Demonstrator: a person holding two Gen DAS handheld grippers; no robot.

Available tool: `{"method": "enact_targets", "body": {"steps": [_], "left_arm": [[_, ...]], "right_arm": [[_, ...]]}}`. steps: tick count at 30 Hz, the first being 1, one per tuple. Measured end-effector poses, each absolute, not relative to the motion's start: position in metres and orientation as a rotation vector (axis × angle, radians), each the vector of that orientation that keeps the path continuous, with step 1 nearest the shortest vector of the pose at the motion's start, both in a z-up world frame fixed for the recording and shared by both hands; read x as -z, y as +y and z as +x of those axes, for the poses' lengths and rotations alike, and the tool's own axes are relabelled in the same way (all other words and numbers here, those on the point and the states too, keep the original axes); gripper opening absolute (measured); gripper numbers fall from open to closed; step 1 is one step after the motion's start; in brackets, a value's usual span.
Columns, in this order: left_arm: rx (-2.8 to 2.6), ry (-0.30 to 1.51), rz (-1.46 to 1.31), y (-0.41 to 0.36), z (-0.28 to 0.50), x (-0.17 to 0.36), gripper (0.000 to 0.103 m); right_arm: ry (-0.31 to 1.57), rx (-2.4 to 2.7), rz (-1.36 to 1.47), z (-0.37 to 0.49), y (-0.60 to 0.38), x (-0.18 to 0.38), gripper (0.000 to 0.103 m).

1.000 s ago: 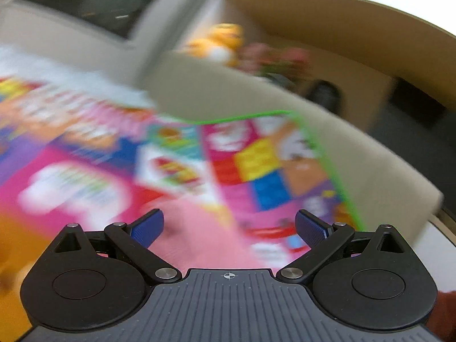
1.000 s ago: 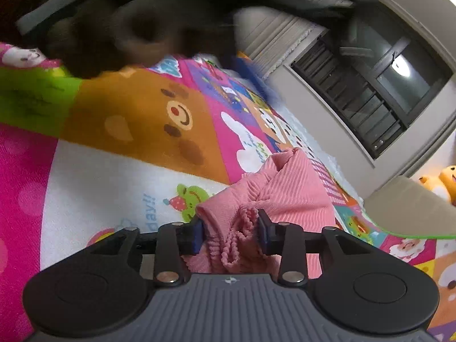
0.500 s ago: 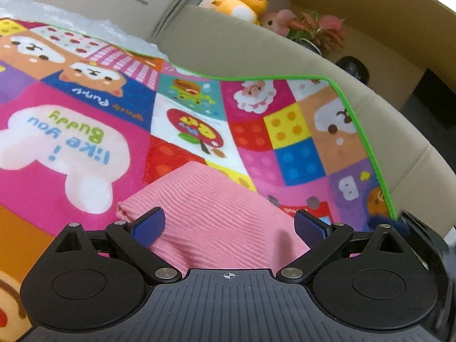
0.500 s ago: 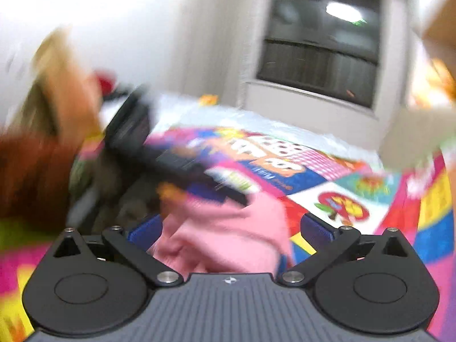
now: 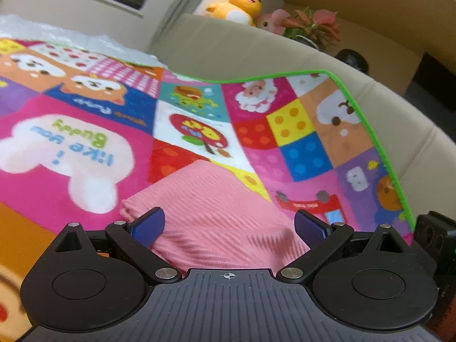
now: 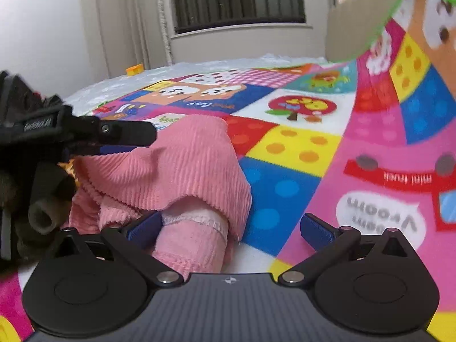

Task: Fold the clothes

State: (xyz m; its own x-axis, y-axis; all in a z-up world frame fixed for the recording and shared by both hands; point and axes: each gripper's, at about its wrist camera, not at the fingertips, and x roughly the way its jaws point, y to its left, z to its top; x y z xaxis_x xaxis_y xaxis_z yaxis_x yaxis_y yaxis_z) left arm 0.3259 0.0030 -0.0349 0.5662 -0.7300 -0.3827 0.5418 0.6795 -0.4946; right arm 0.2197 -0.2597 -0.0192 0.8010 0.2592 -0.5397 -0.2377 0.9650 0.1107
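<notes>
A pink ribbed garment (image 5: 216, 211) lies folded on a colourful cartoon blanket (image 5: 85, 131). My left gripper (image 5: 229, 222) stands open just over its near edge, with the fabric spanning the gap between the blue pads and nothing pinched. In the right wrist view the garment (image 6: 182, 165) is a bunched heap with a hemmed cuff at the front. My right gripper (image 6: 230, 226) is open; its left finger touches the cuff and its right finger is over bare blanket. The left gripper (image 6: 85, 134) hovers over the heap from the left.
The blanket (image 6: 370, 148) has a green edge and drapes over a beige sofa (image 5: 256, 48). A yellow plush duck (image 5: 242, 2) and a potted plant (image 5: 316, 25) sit behind the sofa back. A window with a dark grille (image 6: 236, 0) is beyond.
A second ago my right gripper was shut on the pink garment; it has let go and stands open. The left gripper has swung over the garment and settled there.
</notes>
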Motion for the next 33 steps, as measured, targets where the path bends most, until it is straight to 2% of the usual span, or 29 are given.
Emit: {"method": "enact_targets", "body": {"steps": [5, 10, 15, 22, 26, 29, 33], "left_arm": [[0.668, 0.599, -0.335, 0.009, 0.298, 0.024, 0.101], [0.585, 0.670, -0.258, 0.008, 0.285, 0.033, 0.101], [0.544, 0.667, -0.204, 0.008, 0.273, 0.042, 0.101], [0.524, 0.631, -0.171, 0.005, 0.264, 0.046, 0.102], [0.530, 0.628, -0.181, 0.006, 0.263, 0.047, 0.102], [0.533, 0.625, -0.189, 0.007, 0.263, 0.047, 0.102], [0.539, 0.624, -0.208, 0.009, 0.263, 0.047, 0.102]], "right_arm": [[0.610, -0.242, 0.044, 0.219, -0.259, 0.028, 0.103], [0.602, -0.234, 0.030, 0.215, -0.256, 0.026, 0.103], [0.620, -0.258, 0.005, 0.213, -0.255, 0.018, 0.103], [0.485, -0.278, 0.034, 0.227, -0.267, -0.032, 0.103], [0.455, -0.254, -0.018, 0.275, -0.249, -0.051, 0.103], [0.526, -0.218, -0.093, 0.321, -0.227, -0.040, 0.103], [0.666, -0.151, -0.212, 0.357, -0.215, 0.006, 0.103]]}}
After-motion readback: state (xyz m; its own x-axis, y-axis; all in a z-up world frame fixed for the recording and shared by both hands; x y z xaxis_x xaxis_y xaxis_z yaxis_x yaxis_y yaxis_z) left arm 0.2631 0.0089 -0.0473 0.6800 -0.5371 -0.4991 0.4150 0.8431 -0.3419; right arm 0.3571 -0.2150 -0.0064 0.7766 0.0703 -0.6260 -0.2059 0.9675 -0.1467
